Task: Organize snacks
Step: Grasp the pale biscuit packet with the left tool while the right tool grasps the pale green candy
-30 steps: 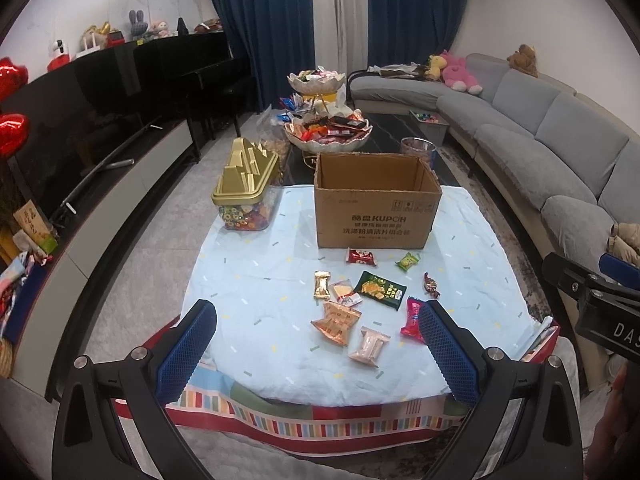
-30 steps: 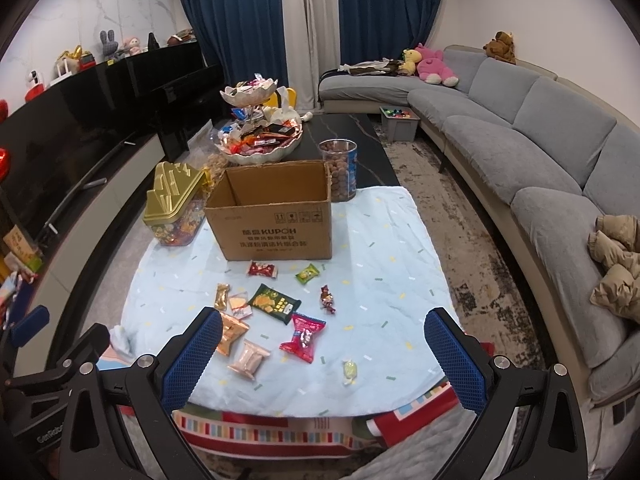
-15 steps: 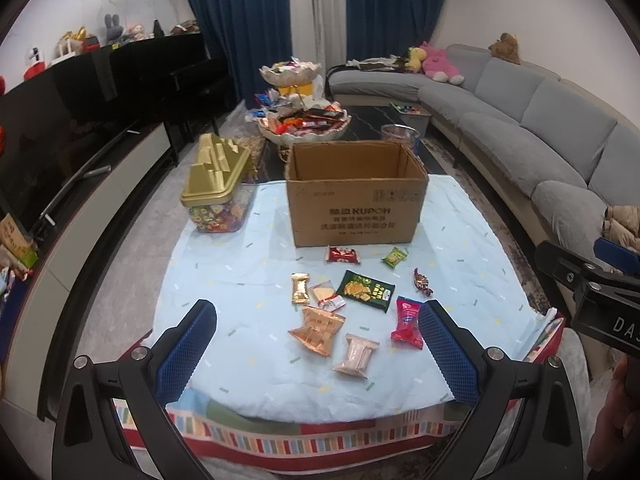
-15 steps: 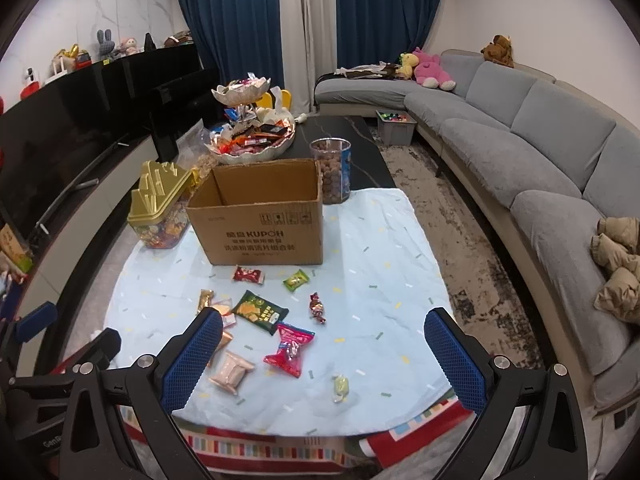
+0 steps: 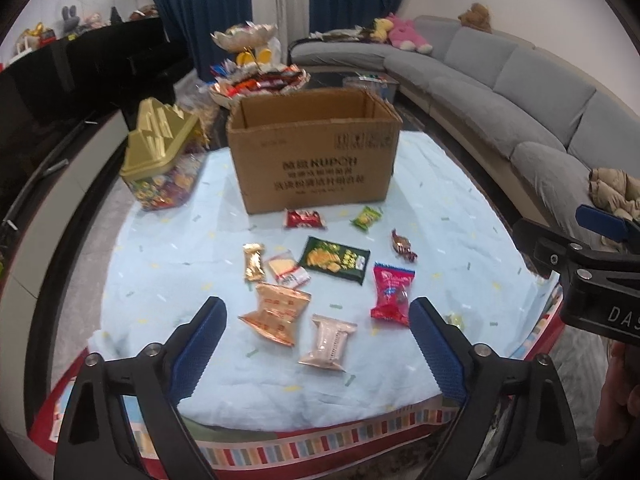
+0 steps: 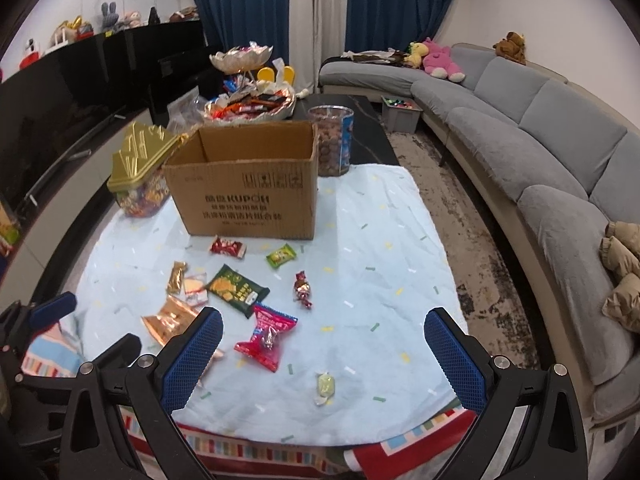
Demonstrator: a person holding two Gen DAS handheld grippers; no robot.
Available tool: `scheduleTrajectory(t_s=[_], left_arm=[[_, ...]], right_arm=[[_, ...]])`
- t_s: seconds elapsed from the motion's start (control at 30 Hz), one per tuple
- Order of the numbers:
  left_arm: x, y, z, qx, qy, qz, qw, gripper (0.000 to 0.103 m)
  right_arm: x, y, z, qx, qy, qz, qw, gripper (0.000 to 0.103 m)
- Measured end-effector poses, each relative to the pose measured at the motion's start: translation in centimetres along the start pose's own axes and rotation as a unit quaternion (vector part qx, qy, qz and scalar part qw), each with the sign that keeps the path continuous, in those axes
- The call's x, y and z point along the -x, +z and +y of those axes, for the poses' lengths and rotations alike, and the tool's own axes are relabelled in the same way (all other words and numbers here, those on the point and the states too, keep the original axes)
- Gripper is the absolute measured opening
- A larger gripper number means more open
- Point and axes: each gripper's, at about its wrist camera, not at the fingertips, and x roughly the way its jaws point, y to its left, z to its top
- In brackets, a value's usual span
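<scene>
The box stands open at the far side of the cloth-covered surface; its high wall hides whatever is inside. Left of it a clear tub with a gold lid holds bright wrapped sweets, and behind the box a tiered dish is heaped with packets too blurred to name. Loose snacks lie in front of the box — a red pack, a green pack, a copper pack, a pale bar. The left claw has just been narrowing yet gapes wide, holding nothing. The right claw gapes empty too, above a small yellow sweet.
</scene>
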Motion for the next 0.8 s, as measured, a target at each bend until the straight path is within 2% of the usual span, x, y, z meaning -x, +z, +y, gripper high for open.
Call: scheduleTrajectory(t_s=[0.2,0.4,0.57,0.8], left_arm=[[-3.0,-1.4,-0.7,-0.015,-0.013,0.016,0.9997,0.089],[-6.3,-2.5,-1.0,-0.014,-0.029,0.049,0.9983,0.08],[-8.4,-3.1,-1.1,-0.015,-0.031,0.072,0.9968,0.069],[-10.7,-3.9,-1.2,-0.02,-0.025,0.099,0.9946,0.063]], right_arm=[[-2.5,-1.5,0.5,0.023,0.007,0.016,1.0,0.098],[-5.7,-3.1,0.5,0.032,0.013,0.061,0.998,0.085],[-8.3,-4.5,0.2,0.026,0.024,0.106,0.994,0.066],[-10.8,-5.8,0.0,0.016,0.033,0.151,0.988,0.056]])
